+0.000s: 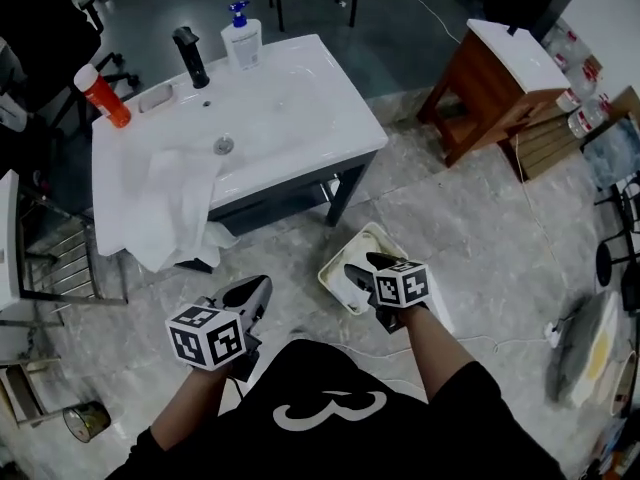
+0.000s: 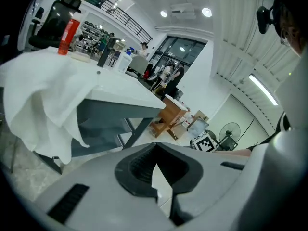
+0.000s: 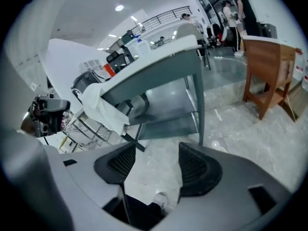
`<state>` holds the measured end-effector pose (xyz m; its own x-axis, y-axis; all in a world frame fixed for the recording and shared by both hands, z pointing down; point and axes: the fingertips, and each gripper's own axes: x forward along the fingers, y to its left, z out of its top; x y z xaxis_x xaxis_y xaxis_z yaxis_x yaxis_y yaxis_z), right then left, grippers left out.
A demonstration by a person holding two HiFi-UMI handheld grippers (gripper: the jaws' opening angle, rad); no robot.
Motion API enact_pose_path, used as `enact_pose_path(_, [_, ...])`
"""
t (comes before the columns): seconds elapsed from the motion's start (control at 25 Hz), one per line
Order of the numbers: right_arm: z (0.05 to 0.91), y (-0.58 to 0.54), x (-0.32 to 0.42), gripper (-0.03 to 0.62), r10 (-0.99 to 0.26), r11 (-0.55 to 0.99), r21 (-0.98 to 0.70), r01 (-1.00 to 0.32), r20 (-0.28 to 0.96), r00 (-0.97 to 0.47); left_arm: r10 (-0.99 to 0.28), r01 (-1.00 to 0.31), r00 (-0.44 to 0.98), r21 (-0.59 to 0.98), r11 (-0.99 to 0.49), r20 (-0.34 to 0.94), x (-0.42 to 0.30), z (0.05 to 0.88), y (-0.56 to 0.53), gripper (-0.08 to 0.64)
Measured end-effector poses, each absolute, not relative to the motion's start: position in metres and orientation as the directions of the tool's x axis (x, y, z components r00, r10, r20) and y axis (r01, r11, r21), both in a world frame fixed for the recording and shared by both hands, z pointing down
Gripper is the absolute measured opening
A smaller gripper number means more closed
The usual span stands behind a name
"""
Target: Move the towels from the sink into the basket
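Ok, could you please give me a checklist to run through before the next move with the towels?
1. Right gripper free: ok, jaws apart, nothing between them.
2. Left gripper free: ok, jaws together, nothing held.
3. Sink cleared: not ok, a white towel hangs over its front edge.
4. Basket within reach: ok, it stands on the floor just under the right gripper.
5. Basket contents settled: cannot tell, the right gripper hides the inside.
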<state>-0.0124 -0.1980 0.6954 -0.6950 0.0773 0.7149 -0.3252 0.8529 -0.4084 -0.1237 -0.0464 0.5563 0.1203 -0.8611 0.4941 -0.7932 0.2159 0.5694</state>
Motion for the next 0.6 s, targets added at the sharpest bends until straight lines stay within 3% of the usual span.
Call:
enact_pose_path(0.36, [0.539, -0.122, -0.085, 0.258, 0.176, 0.952, -0.306, 0.005, 0.533, -0.827, -0.899, -0.813, -0.012, 0.519, 0.264, 0.437, -0.152, 0.477, 0.01, 0.005])
enact_pose_path(0.6, [0.472, -0.066, -0.122, 0.266, 0.305, 0.933, -0.307, 0.185, 0.408, -0.86, -0.909, -0.816, -0.115, 0.483, 0.316, 0.4, -0.172, 0.439, 0.043, 0.005])
